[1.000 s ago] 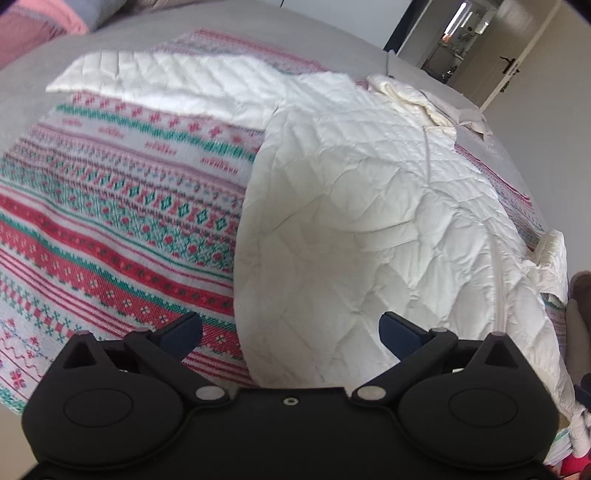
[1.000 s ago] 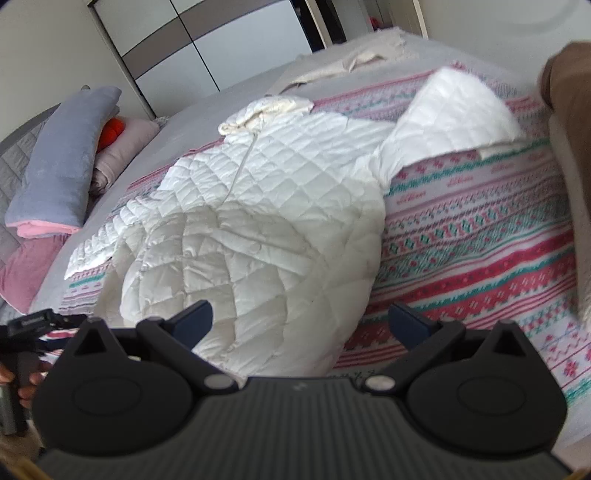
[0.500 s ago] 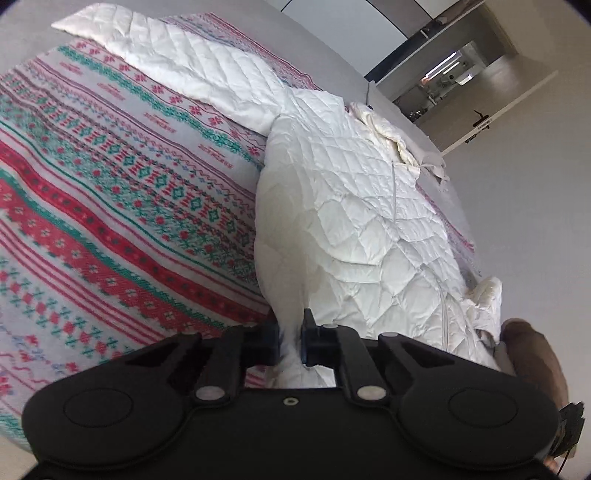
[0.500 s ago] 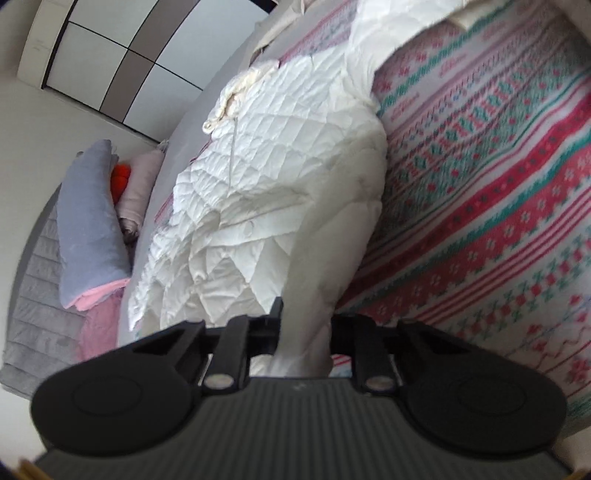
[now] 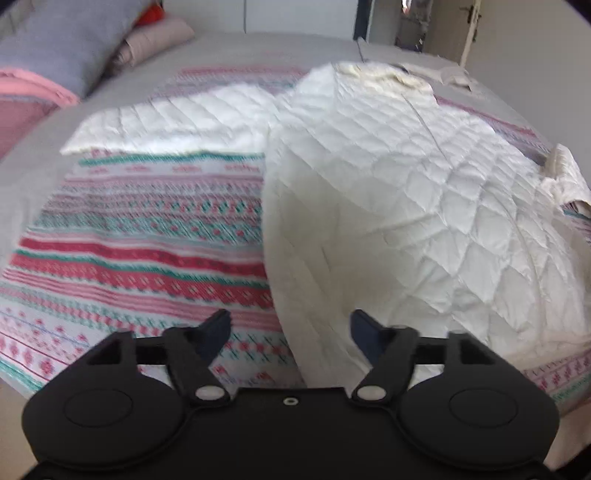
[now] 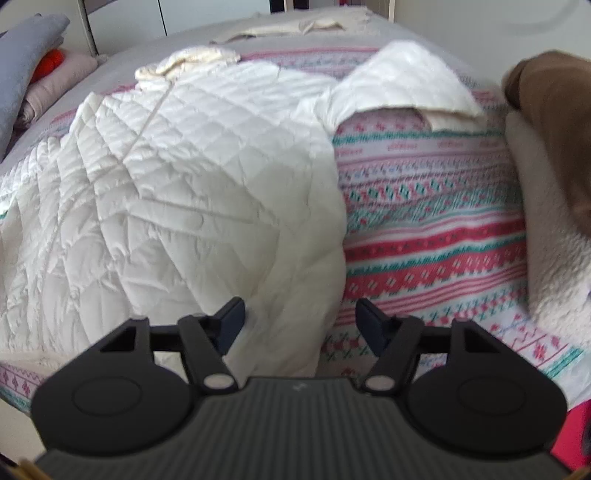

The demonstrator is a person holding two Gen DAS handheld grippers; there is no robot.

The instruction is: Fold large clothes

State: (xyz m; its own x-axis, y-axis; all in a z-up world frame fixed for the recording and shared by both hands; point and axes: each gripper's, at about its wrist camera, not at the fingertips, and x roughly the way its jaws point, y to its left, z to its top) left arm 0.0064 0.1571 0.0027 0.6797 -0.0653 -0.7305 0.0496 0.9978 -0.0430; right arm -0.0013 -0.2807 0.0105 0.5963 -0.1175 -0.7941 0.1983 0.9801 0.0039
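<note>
A white quilted jacket (image 5: 406,184) lies front up on a striped red, green and white bedspread (image 5: 147,240), hood (image 5: 384,74) at the far end. One sleeve (image 5: 177,118) stretches out to the left. In the right wrist view the jacket (image 6: 203,166) fills the left half and its other sleeve (image 6: 402,81) points right. My left gripper (image 5: 289,325) is opening over the hem's left corner; cloth lies between the fingers, but the pads do not press on it. My right gripper (image 6: 300,312) is opening over the hem's right corner, likewise unpressed.
A grey-blue pillow (image 5: 55,44) and a pink blanket (image 5: 22,107) sit at the far left of the bed. A brown and cream fleecy item (image 6: 546,147) lies along the right edge. Another cream garment (image 6: 295,27) rests at the far end.
Both grippers, open a second ago, were shut on the jacket's hem half a second ago and now stand open again. Both views have swung back over the bed.
</note>
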